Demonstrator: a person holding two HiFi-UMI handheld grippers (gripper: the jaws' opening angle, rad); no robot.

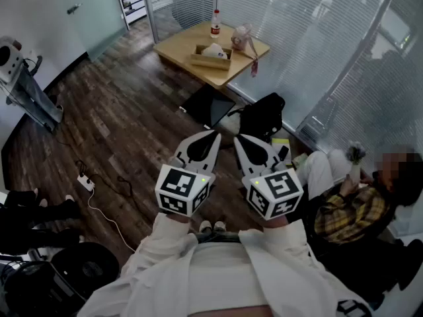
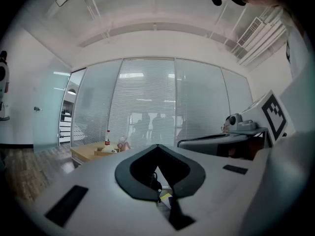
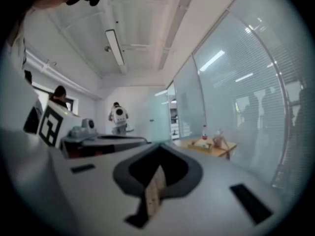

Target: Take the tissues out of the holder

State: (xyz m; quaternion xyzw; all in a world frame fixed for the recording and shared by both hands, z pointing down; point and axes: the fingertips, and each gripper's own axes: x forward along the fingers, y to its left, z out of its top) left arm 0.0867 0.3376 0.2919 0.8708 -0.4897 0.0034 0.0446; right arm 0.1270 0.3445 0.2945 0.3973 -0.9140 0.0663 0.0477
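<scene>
Near, clenched empty: left white tongs (image 1: 213,136), right white tongs (image 1: 239,139). Far off, shallow wooden tissue holder (image 1: 211,60); might stumble over black bag (image 1: 261,116) between.

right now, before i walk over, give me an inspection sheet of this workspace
surface: low wooden table across the room, far beyond both grippers
job's things: tissues sit in the wooden holder on the table, untouched
clutter: bottle and a pinkish item beside the holder; black bag and a dark flat item on the floor by the table
grippers: left gripper and right gripper, jaws together, nothing between them
cables: power strip with a white cable on the floor at left
surroundings: glass wall with blinds; seated person at right
</scene>
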